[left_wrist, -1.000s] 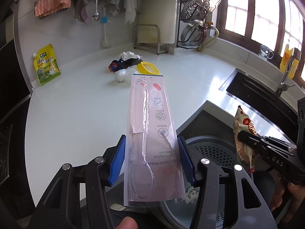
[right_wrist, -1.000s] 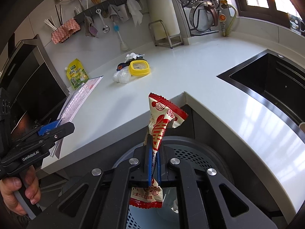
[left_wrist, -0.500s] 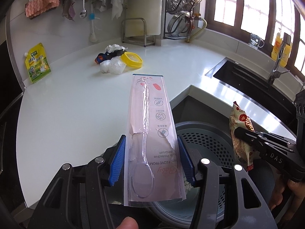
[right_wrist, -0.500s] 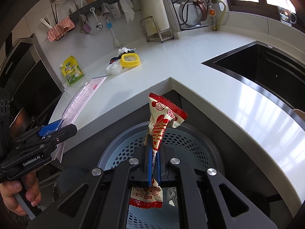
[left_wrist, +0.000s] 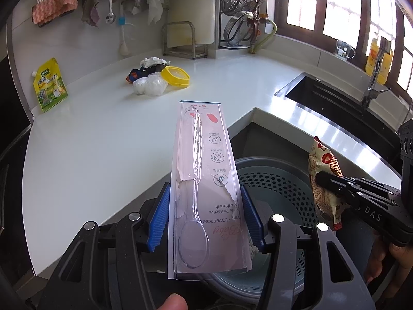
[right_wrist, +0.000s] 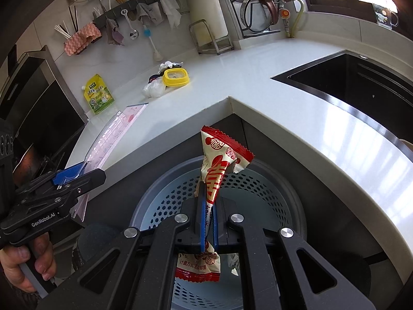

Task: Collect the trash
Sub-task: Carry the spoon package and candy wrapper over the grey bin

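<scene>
Left gripper (left_wrist: 205, 215) jaws wide, clamping toothbrush package (left_wrist: 204, 180) — right gripper (right_wrist: 207, 222) jaws nearly closed on snack wrapper (right_wrist: 219, 170).

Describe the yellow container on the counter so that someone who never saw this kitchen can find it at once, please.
Start at the white counter and look toward the back wall, before the metal rack. A small heap of trash lies there; the yellow container sits at its right end, touching a crumpled clear plastic bag. It is the only bright yellow, rounded-square rimmed thing in the heap.

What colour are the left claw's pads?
Blue pads, clearest in the left wrist view.
</scene>
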